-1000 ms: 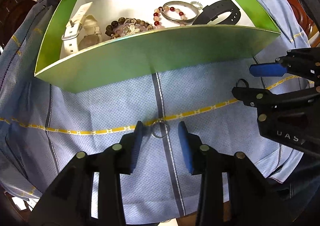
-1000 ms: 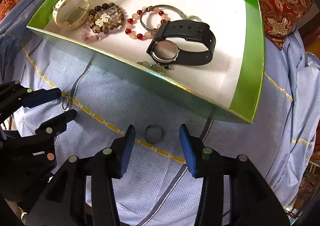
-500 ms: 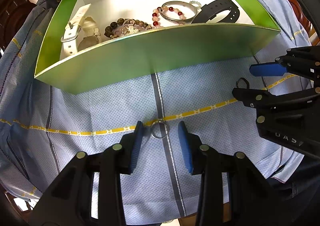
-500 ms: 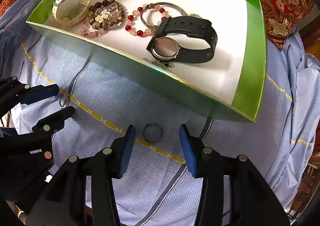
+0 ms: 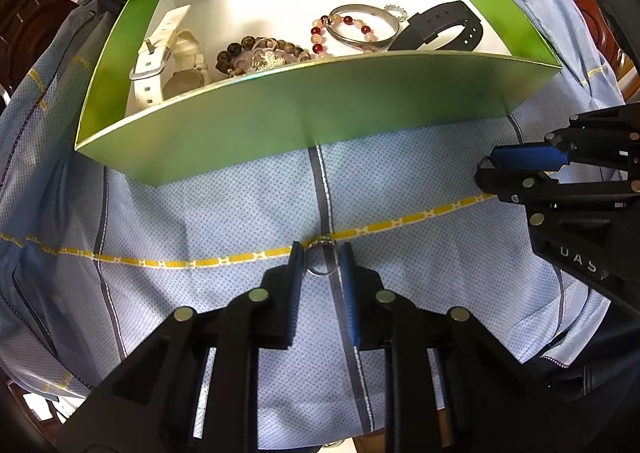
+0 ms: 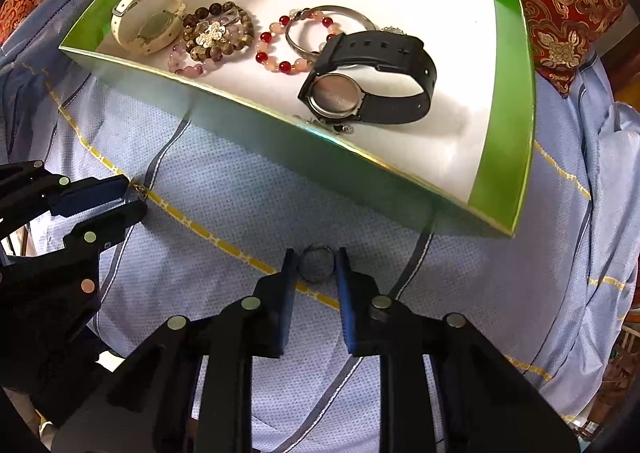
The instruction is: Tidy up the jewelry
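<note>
Both grippers closing together: the left gripper squeezes the silver ring, the right gripper the dark ring, both on the blue cloth beside the green box. Thin rings could pop sideways from the pads.

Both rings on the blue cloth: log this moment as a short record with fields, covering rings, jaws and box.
left gripper: jaws closing around the thin silver ring lying on the yellow stripe
right gripper: jaws closing around the dark metal ring
surface: light blue dotted cloth
box: green cardboard box with white floor, beyond both rings
box contents: white strap watch, brown bead bracelet, red and pink bead bracelet, silver bangle, black strap watch
</note>
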